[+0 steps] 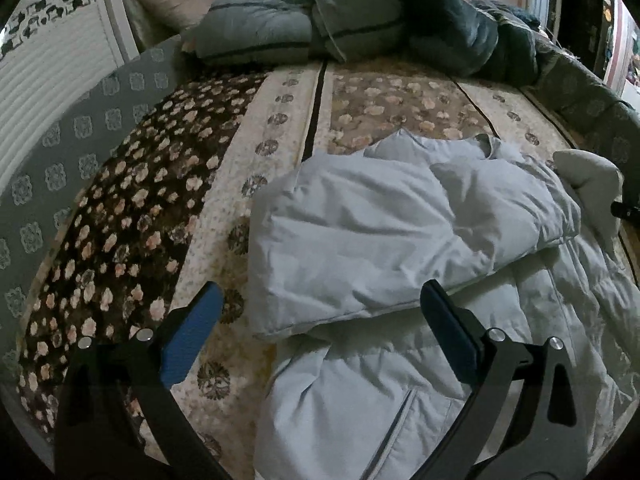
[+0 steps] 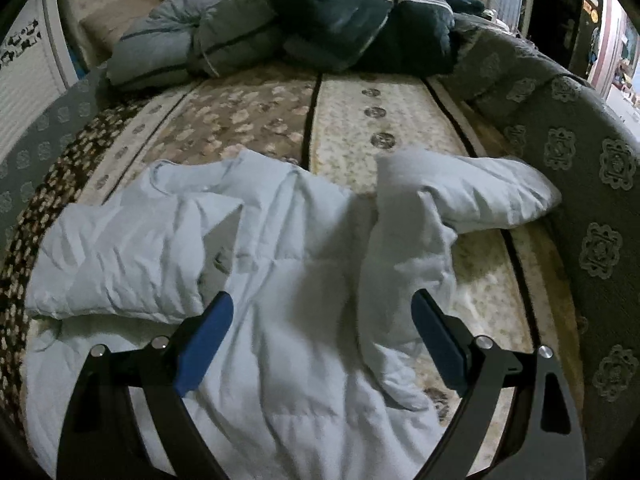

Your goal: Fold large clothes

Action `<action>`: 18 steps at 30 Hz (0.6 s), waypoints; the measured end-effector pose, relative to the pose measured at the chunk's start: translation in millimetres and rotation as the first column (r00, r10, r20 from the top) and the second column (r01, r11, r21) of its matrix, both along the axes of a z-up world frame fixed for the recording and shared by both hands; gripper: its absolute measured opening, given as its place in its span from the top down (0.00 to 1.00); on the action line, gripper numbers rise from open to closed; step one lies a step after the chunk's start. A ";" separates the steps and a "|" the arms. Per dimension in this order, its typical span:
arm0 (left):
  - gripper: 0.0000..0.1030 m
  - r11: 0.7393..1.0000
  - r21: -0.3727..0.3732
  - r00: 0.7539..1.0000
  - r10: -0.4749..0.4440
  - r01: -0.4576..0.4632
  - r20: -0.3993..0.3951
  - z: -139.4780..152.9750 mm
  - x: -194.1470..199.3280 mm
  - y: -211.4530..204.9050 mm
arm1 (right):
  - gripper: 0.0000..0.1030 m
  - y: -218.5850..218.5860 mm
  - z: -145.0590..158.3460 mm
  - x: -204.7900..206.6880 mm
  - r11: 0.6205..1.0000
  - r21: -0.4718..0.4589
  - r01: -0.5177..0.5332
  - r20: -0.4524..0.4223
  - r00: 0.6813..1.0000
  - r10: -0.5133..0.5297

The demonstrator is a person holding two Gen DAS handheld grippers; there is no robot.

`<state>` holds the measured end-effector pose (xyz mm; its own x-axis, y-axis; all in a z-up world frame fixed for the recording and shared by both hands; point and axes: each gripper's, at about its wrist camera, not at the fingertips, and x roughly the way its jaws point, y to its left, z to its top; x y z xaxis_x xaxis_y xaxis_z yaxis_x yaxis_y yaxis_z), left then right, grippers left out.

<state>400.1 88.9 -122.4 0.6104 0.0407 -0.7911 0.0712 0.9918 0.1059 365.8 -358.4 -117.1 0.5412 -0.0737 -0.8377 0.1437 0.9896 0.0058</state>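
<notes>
Dim bedroom, a wide patterned bed

A flower-printed brown and cream bed cover (image 1: 168, 208) spreads across the bed, edged by a grey medallion-patterned sheet (image 2: 576, 152). At the head lie a heaped grey-blue quilted blanket (image 1: 280, 28) and a dark teal plush blanket (image 2: 344, 12). A white ribbed wall panel (image 1: 44, 92) stands left.

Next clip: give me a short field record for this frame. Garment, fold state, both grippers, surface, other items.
garment: pale blue padded jacket, lying on the bed
fold state: left sleeve folded across the body; right sleeve still out to the side
left gripper: open, holding nothing, over the jacket's left edge
right gripper: open, holding nothing, over the jacket body
surface: floral bedspread
other items: bundled grey and dark quilts at the far end
</notes>
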 end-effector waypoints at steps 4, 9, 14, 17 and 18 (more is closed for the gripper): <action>0.04 1.000 0.018 1.000 -0.009 0.009 0.008 2.3 3.7 -2.2 | 0.12 -3.7 2.2 -2.6 1.000 0.009 -0.003 0.008 1.000 0.003; 0.04 0.998 0.069 1.000 -0.005 0.003 0.023 1.5 19.8 9.0 | 0.12 5.9 7.1 -2.3 0.999 0.031 -0.026 0.023 0.999 0.025; 0.04 0.998 0.049 0.999 0.041 -0.042 0.030 1.6 59.9 37.0 | 0.13 24.7 15.0 12.5 0.996 0.053 -0.065 0.049 0.997 0.062; 0.04 0.997 0.059 0.999 0.040 -0.042 0.028 -3.2 82.8 43.9 | 0.13 41.4 19.6 35.7 0.994 0.052 -0.098 0.070 0.993 0.095; 0.04 0.997 0.069 0.999 0.040 -0.041 0.021 -7.8 89.8 44.7 | 0.13 47.5 18.4 43.0 0.992 0.063 -0.113 0.073 0.991 0.108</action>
<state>489.9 133.5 -130.2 0.6222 0.1202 -0.7735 0.0285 0.9840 0.1758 408.8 -310.9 -98.8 0.5997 0.0446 -0.7990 0.0307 0.9964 0.0787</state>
